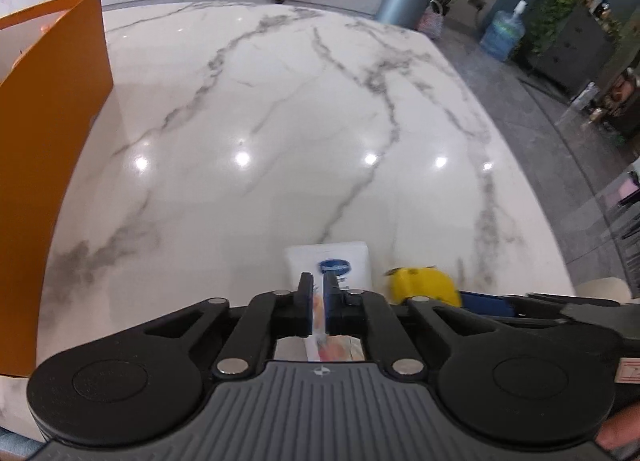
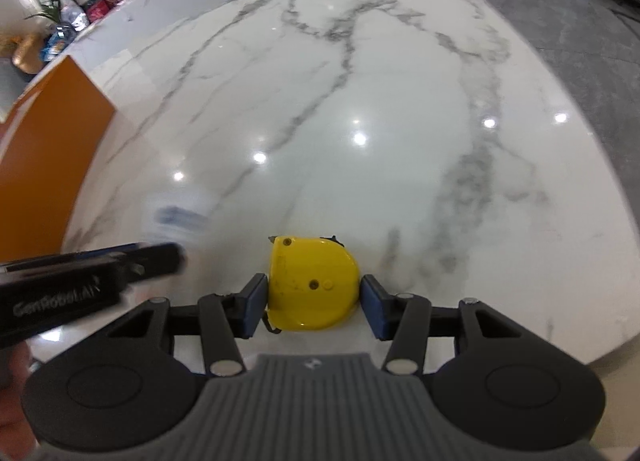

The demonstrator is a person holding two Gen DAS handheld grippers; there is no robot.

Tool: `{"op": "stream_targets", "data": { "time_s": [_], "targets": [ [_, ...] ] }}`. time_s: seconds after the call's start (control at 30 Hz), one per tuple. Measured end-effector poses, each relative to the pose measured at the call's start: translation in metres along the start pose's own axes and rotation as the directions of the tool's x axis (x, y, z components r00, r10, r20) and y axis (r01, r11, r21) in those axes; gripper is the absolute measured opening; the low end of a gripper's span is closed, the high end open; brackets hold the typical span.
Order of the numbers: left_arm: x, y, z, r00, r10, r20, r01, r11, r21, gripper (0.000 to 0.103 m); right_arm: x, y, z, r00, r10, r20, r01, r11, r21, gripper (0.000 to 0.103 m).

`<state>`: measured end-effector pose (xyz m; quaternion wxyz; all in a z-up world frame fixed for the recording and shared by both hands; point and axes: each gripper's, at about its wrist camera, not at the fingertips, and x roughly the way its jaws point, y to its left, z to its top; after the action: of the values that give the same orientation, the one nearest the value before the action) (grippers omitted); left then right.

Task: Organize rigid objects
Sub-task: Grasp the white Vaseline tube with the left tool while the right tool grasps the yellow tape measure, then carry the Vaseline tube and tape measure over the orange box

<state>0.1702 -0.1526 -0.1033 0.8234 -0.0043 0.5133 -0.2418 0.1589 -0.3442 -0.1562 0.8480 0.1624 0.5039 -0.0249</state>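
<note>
- You can read "GenRoboLAI", or something near it since the last letters blur, in pale print on the side of the left gripper point(image 2: 176, 257).
- The white tube's point(image 1: 328, 261) blue oval logo is too blurred for you to read.

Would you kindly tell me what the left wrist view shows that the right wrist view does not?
Only the left wrist view shows the left gripper shut on a flat white tube with a blue oval logo. Only the right wrist view shows the right gripper closed on the sides of the yellow tape measure. Both show the white marble table, the orange box and that tape measure.
</note>
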Motion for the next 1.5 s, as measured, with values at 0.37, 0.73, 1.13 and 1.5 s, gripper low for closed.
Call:
{"op": "stream_targets", "data": {
  "time_s": [0.37,0.73,1.13,1.5],
  "targets": [
    [0.011,0.011,-0.011,0.993,0.004,-0.120,-0.027,0.981,-0.192,0.060,-0.003,0.004,-0.001,1.000,0.012,0.007,-0.012,1.000,-0.011,0.052],
    [0.024,-0.011,-0.018,0.990,0.081,-0.120,-0.094,0.989,-0.111,0.060,-0.006,-0.018,0.000,1.000,-0.024,0.006,0.023,0.993,0.113,0.051],
    [0.011,-0.009,-0.030,0.999,0.040,-0.002,-0.040,0.999,0.029,0.025,-0.005,-0.013,-0.001,1.000,0.018,0.008,-0.018,0.997,0.073,0.051],
    [-0.054,0.008,-0.026,0.990,-0.054,0.128,0.050,0.998,0.038,0.024,-0.021,0.002,-0.003,0.995,0.057,0.087,-0.056,0.998,-0.009,0.051]
  ]
}}
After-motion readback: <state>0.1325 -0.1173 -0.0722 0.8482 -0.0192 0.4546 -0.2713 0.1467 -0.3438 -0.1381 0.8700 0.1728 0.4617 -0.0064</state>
